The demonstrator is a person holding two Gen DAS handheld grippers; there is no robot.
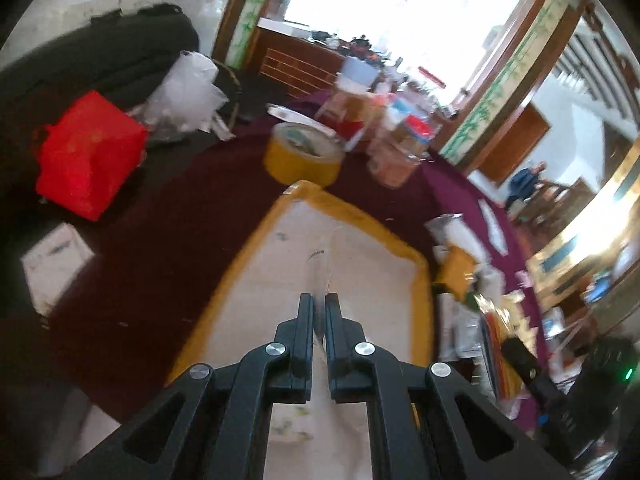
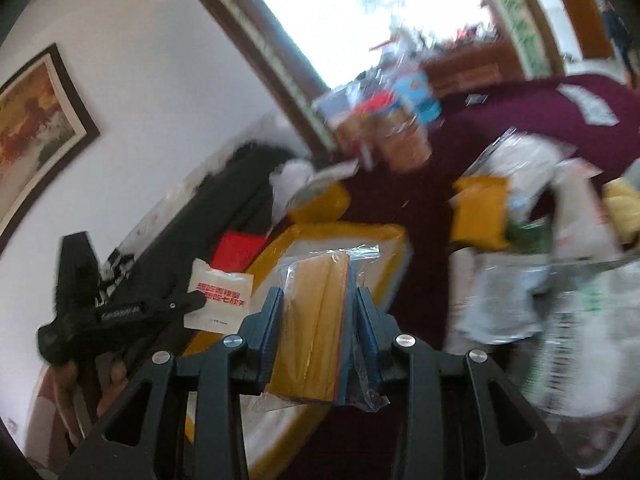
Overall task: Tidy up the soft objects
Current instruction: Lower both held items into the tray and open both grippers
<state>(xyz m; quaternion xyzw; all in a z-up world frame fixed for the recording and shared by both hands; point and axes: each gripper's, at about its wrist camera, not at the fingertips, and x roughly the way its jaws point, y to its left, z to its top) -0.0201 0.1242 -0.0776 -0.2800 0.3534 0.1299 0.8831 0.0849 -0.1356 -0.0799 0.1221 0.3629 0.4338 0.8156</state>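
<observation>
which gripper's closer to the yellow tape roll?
Left. The left gripper points toward the tape roll across the tray; the right gripper is beside it, comparably placed, so only slightly.

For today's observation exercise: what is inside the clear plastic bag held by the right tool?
Inside the clear plastic bag: folded yellow cloths with a blue edge. The right tool hides their flanks.

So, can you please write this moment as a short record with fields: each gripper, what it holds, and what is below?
left gripper: shut on a white packet with red print, thin between the fingers
right gripper: shut on a yellow cloth pack in clear plastic
below: yellow-edged tray on a maroon tablecloth
nearby: yellow tape roll, red bag
</observation>
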